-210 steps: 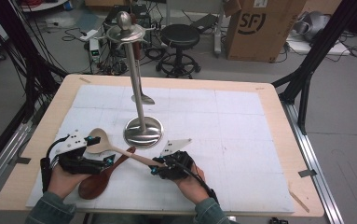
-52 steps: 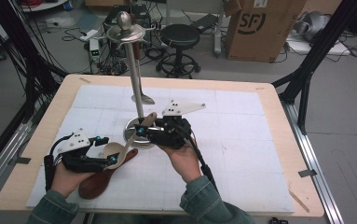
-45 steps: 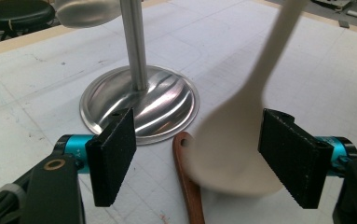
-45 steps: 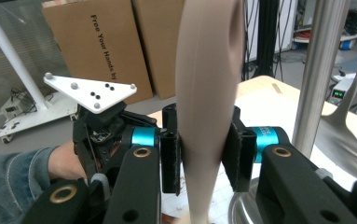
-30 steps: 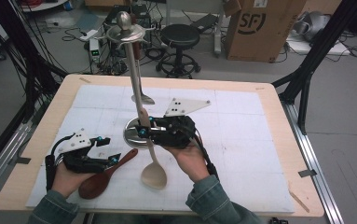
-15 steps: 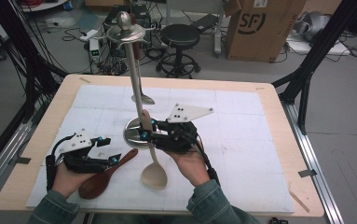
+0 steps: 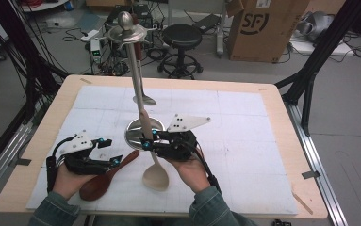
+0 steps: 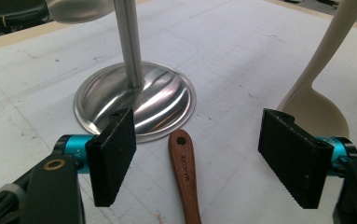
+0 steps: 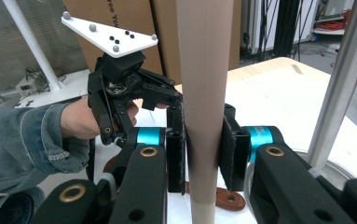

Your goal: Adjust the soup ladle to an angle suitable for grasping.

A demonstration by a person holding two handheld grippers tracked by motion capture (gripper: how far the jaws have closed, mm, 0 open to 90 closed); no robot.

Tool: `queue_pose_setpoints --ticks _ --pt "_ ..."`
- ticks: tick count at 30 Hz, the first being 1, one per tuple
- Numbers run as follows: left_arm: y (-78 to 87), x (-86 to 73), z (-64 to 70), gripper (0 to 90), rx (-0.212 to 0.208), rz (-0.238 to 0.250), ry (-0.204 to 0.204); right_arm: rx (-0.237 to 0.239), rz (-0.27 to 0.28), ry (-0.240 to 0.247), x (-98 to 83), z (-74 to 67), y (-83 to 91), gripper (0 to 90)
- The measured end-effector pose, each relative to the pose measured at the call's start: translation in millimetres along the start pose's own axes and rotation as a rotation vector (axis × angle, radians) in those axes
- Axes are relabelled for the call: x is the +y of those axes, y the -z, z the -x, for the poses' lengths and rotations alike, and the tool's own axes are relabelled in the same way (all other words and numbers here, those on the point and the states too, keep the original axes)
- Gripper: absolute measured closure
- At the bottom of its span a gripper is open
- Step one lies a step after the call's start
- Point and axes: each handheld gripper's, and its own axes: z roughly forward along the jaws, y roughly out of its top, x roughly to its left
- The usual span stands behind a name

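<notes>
The right tongs (image 7: 145, 143) pinch the pale spoon (image 7: 155, 175) by its handle, bowl hanging just over the table (image 7: 244, 141) beside the metal stand (image 7: 135, 84). The left tongs (image 7: 114, 161) rest spread around the brown spoon (image 7: 103, 179). I'd keep that handle upright and steer its top toward a hook.

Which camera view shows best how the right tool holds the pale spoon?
The right gripper view: the right tool is shut on the pale spoon, its handle upright between both pads. The high view shows the whole spoon, bowl down near the mat. The left gripper view shows its bowl and lower handle.
</notes>
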Motion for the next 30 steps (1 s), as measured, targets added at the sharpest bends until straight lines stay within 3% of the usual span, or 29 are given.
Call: queue_pose_setpoints --ticks 7,17,30 --pt "-0.1 -0.2 -0.1 28.0 -0.001 -0.001 0.000 -0.004 -0.003 -0.016 -4.5 2.8 0.0 75.4" --pt "0.0 -1.8 -2.8 26.5 0.002 -0.005 0.007 0.015 -0.016 0.004 1.4 9.9 0.6 76.0" --pt "3.6 -6.2 -8.4 23.7 0.018 -0.006 0.029 0.052 -0.009 0.039 29.9 22.2 -1.5 76.0"
